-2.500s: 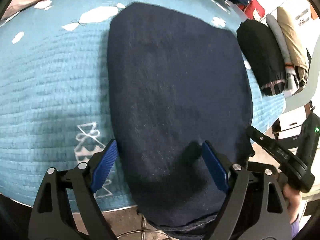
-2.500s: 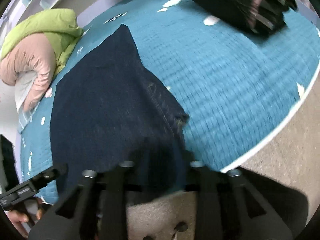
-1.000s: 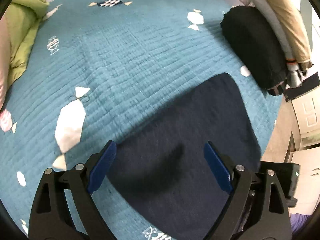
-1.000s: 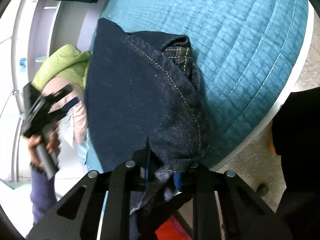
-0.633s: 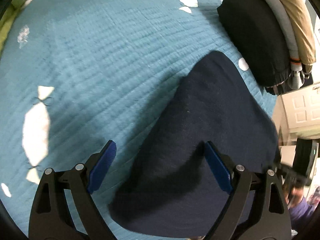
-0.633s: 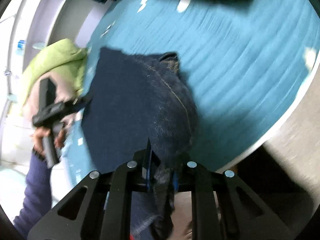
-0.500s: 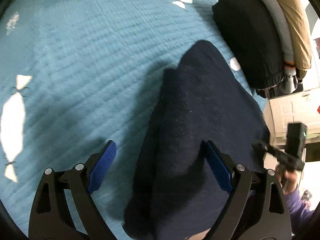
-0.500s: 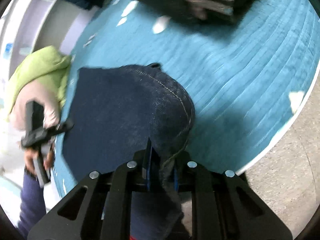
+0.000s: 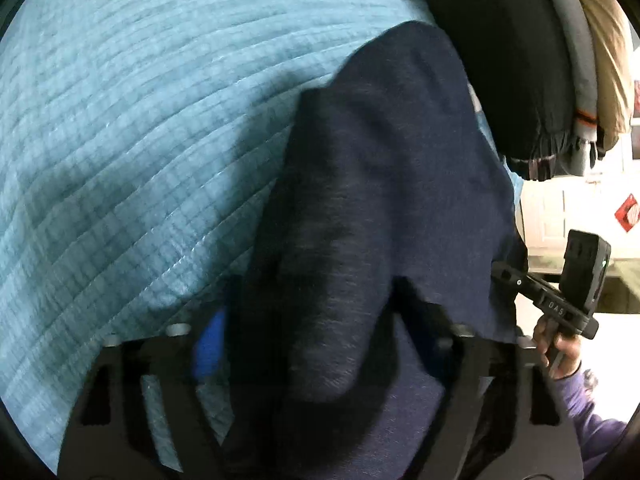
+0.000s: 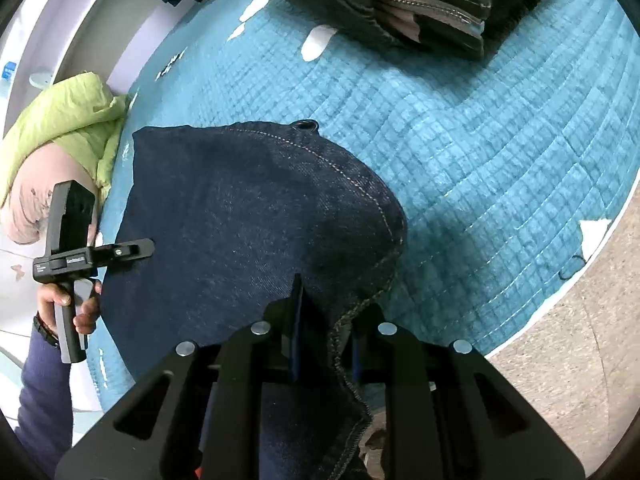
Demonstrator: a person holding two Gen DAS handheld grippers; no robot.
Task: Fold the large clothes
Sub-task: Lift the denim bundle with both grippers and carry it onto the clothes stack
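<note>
R wrist: jeans (image 10: 248,216) in claw (image 10: 326,344)

"DAS" on right gripper (image 9: 556,304) bar

Each claw (image 10: 324,336) is a matte black frame with cut-out slots, round silver screws and blue finger pads (image 9: 208,344), carried on a grey-handled black grip by a purple sleeve (image 10: 40,392).
</note>
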